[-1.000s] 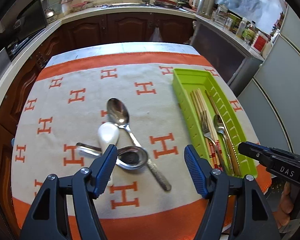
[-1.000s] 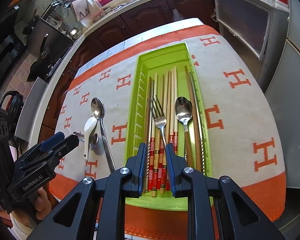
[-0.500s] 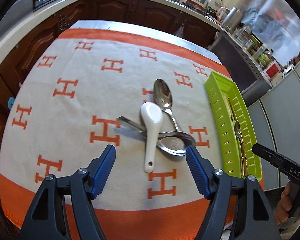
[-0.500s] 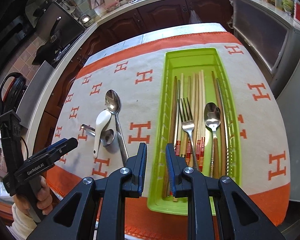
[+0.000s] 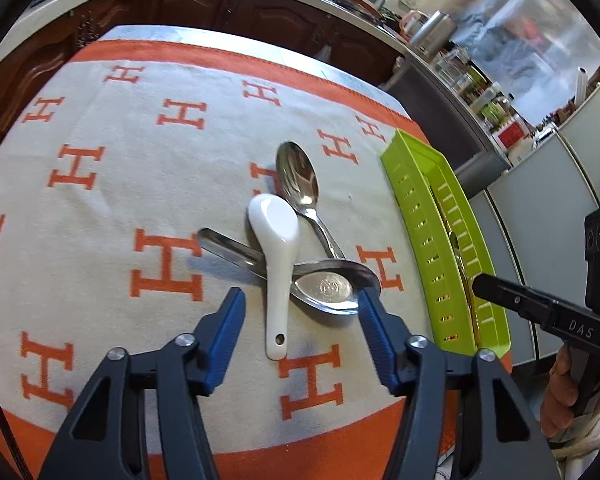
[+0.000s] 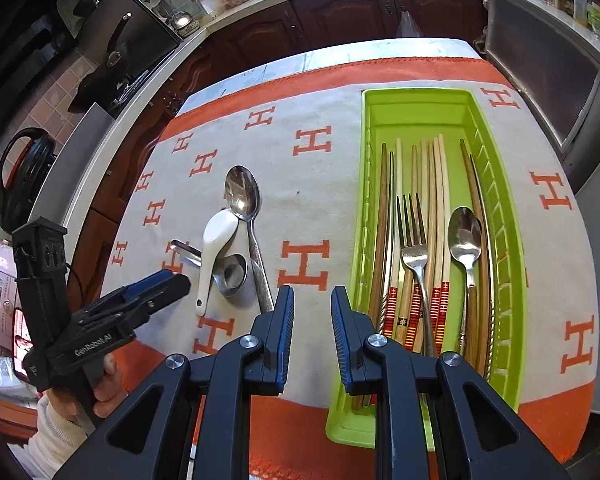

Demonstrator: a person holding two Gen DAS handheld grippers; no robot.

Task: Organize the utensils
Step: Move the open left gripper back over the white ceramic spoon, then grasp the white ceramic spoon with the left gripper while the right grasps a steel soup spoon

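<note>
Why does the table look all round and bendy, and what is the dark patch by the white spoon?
Left wrist view: the fisheye lens curves the cloth; the patch is the left gripper's shadow beside the white spoon. Right wrist view: the green tray bows too; the window glares.

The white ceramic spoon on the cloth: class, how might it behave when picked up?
The white ceramic spoon looks glossy, so probably slippery between gripper pads. It lies across a steel ladle, so lifting may shift that. Likely rigid but chippable.

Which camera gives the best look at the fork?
The right wrist view: the fork lies in full sight among chopsticks in the green tray. The left wrist view sees that tray side-on, its wall hiding the fork.
</note>
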